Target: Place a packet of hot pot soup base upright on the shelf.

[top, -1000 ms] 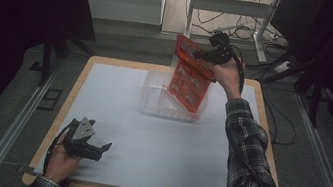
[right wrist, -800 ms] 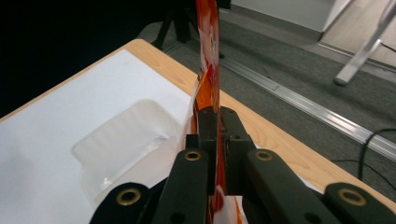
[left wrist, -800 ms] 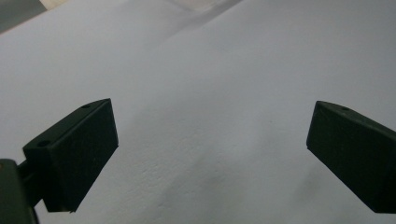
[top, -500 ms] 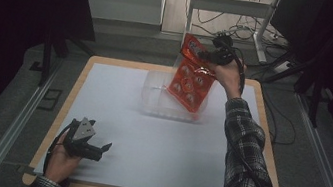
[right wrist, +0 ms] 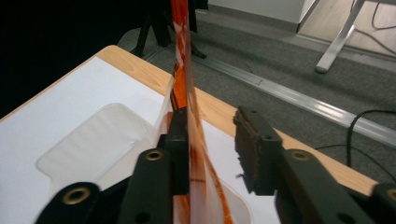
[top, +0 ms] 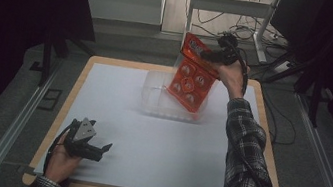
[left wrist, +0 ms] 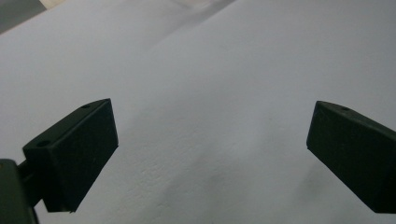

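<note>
An orange packet [top: 191, 79] with round white pictures hangs tilted over a clear plastic tub [top: 154, 96] at the far middle of the table, its lower end inside the tub. My right gripper [top: 213, 55] is at the packet's top edge. In the right gripper view the packet [right wrist: 187, 60] stands edge-on against one jaw, and a gap separates it from the other, so this gripper [right wrist: 212, 126] is open. The tub [right wrist: 93, 140] lies below it. My left gripper [top: 102, 149] rests low near the front left corner, and it [left wrist: 210, 135] is open, with nothing but bare white surface between its jaws.
A white sheet [top: 147, 141] covers the wooden-edged table [top: 266, 155]. Metal rails run along both sides on the grey floor. Cables and a desk frame [top: 267, 18] lie beyond the far edge.
The packet has tipped from nearly upright to a slant, its top swinging away and its lower end sinking into the tub. The left gripper has not moved.
</note>
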The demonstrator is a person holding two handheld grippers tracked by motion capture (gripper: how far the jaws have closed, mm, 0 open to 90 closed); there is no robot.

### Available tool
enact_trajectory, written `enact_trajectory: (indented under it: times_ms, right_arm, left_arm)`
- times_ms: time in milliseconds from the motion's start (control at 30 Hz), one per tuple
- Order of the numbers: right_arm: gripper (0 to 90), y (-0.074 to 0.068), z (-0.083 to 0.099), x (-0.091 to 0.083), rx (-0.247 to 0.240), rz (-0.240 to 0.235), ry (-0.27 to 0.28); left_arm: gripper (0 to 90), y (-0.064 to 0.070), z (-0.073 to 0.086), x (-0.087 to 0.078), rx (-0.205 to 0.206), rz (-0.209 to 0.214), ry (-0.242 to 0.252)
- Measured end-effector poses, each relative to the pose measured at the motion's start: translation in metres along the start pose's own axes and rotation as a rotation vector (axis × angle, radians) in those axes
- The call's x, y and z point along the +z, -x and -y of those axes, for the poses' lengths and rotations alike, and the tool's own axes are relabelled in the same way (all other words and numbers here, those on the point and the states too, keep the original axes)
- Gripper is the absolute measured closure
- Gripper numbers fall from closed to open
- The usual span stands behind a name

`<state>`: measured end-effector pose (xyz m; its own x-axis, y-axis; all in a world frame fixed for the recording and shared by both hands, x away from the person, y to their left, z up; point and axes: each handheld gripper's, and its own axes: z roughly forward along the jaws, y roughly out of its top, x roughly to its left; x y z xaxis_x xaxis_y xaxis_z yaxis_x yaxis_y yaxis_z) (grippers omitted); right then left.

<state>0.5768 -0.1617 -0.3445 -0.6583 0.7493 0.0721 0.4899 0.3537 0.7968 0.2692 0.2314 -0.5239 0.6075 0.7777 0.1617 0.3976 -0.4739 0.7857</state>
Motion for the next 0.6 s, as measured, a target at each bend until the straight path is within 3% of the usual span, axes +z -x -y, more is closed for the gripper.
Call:
enact_trajectory:
  times_ms: [200,600]
  right_arm:
    - [43.3,-0.001,-0.004,-0.008,-0.033,0.017,0.014]
    - [29.2,-0.004,-0.008,-0.019,-0.061,0.017,0.011]
  left_arm:
    - [1.4,0.000,0.000,0.000,0.008,-0.003,-0.004]
    - [1.3,0.001,-0.001,0.000,-0.010,0.001,-0.003]
